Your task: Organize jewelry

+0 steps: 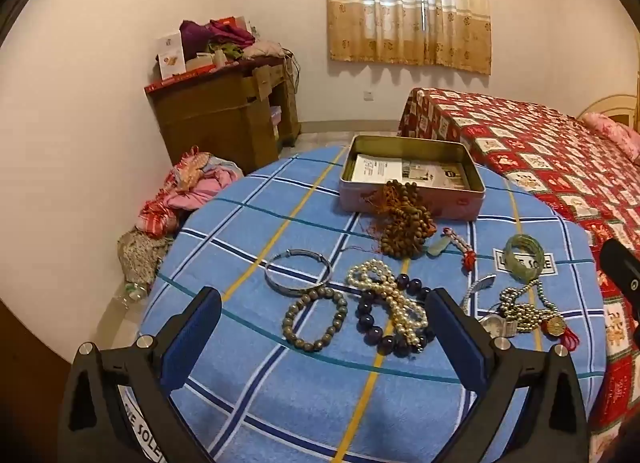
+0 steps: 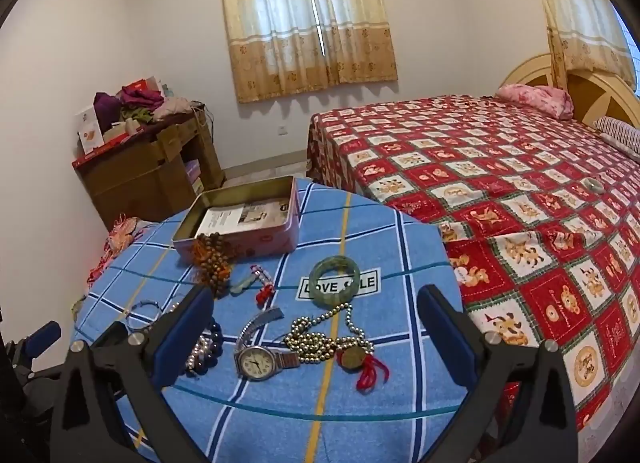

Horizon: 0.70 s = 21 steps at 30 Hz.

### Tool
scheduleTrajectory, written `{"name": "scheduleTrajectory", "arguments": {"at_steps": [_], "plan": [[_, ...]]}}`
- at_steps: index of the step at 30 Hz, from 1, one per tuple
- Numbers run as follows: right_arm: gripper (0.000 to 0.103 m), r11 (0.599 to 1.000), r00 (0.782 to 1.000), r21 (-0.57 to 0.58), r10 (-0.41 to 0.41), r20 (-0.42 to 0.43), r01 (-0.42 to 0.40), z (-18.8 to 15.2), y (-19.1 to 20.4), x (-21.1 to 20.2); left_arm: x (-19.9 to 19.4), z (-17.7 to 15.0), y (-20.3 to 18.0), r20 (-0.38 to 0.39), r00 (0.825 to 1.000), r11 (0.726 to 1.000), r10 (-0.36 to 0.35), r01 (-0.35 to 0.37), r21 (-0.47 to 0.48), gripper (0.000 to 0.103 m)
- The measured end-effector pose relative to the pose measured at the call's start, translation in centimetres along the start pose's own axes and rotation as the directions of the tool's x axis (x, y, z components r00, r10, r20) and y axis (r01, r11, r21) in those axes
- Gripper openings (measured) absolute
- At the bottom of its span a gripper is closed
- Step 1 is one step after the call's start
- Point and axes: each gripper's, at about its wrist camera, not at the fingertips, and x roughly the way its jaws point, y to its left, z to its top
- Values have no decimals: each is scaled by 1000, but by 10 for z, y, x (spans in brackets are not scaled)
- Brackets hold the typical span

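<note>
left gripper [image 1: 320, 323] gapes wide and empty above the pearl necklace [image 1: 386, 299], nearer than the tin [image 1: 408, 199]; right gripper [image 2: 316, 327], equally wide and empty, hovers over the watch [image 2: 256, 361].

I judge this a home bedroom: a made bed [image 2: 500, 191] with a pink pillow [image 2: 536, 100], curtained window [image 2: 308, 19], a wooden cabinet [image 1: 224, 111] piled with what looks like folded clothing, laundry [image 1: 188, 191] on the floor.
</note>
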Motion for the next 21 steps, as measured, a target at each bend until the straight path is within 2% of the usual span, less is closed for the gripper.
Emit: {"name": "scheduleTrajectory", "arguments": {"at_steps": [4, 10, 21], "plan": [[103, 1000, 1000, -8, 6, -3, -6, -4, 2, 0, 1, -2, -3, 7, 1000, 1000, 16, -17, 12, 102], [103, 1000, 1000, 1, 2, -14, -2, -2, 1, 1, 6, -5, -2, -22, 999, 999, 39, -39, 16, 102], [103, 1000, 1000, 2, 11, -11, -11, -3, 1, -1, 5, -6, 1, -19, 999, 999, 43, -42, 7, 102]]}}
